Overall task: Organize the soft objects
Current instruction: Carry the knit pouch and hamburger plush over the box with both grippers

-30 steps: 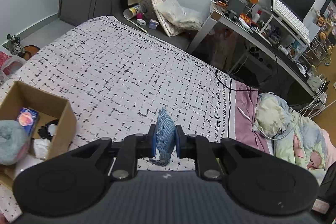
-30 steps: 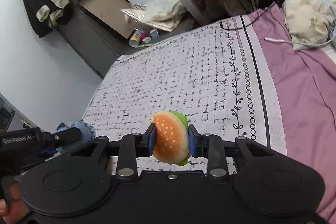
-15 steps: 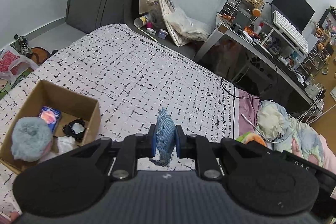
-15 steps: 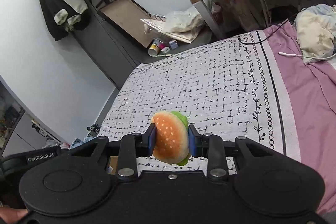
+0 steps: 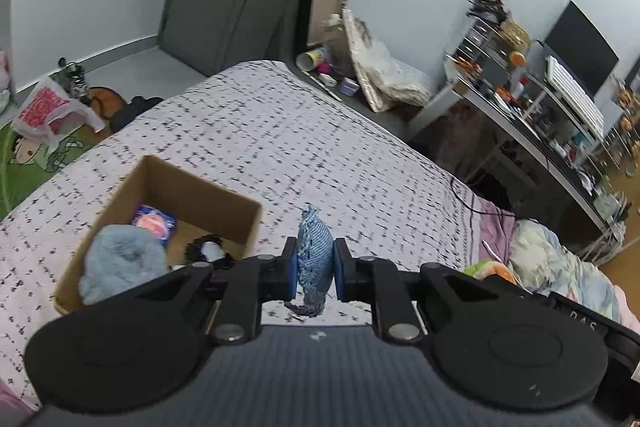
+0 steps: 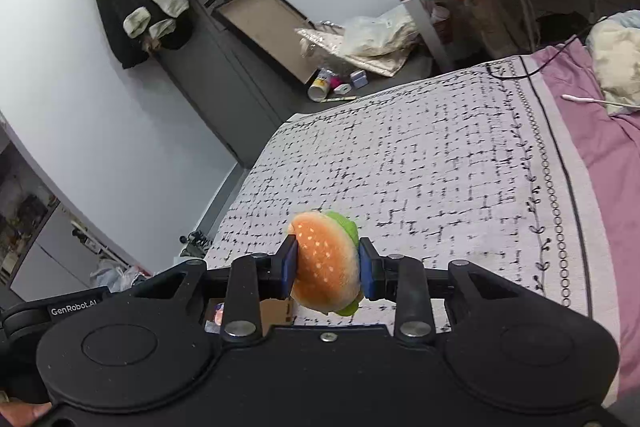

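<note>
My left gripper (image 5: pixel 314 269) is shut on a blue knitted soft toy (image 5: pixel 314 259) and holds it above the bed, just right of an open cardboard box (image 5: pixel 208 189). The box holds a fluffy grey-blue plush (image 5: pixel 122 263), a small blue packet (image 5: pixel 156 227) and a black-and-white item (image 5: pixel 208 251). My right gripper (image 6: pixel 328 263) is shut on a plush hamburger (image 6: pixel 326 263) above the bed. A corner of the box (image 6: pixel 274 309) shows under its fingers. The hamburger also shows at the right in the left wrist view (image 5: pixel 486 269).
The bed has a white cover with black marks (image 5: pixel 280 147) and a purple sheet (image 6: pixel 600 155). A crumpled blanket (image 5: pixel 560 267) lies at the right. A cluttered desk (image 5: pixel 540 115) stands beyond the bed. Bags and bottles (image 5: pixel 360 75) lie on the floor.
Both grippers have risen and moved left over the bed with their toys still held. The box has come further into the left wrist view, closer to the centre.
</note>
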### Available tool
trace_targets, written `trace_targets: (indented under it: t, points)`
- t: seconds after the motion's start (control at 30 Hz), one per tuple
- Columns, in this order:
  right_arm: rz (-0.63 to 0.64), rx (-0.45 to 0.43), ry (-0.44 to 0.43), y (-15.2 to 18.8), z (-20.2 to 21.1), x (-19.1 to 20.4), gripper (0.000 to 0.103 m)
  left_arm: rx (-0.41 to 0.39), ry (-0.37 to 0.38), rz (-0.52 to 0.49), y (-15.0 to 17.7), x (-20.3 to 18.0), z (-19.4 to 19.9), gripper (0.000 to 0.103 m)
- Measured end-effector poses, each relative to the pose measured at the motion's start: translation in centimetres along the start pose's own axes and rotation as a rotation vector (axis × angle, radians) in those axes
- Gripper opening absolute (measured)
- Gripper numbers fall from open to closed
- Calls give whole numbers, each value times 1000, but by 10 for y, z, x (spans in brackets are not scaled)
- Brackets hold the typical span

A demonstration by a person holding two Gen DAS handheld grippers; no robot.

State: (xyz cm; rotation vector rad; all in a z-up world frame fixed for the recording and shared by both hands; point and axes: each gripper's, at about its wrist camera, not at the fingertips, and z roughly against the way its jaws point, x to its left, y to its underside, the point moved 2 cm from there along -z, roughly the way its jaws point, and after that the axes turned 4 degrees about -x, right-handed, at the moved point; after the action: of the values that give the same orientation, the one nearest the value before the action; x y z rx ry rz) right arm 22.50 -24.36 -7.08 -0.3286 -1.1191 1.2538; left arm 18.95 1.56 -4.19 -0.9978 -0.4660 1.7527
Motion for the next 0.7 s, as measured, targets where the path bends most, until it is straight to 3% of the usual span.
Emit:
trace_targets:
  t: [0.7]
  points:
    - [61,81,-37,27,-48,68,31,3,-74,138,-9,88,-18,16]
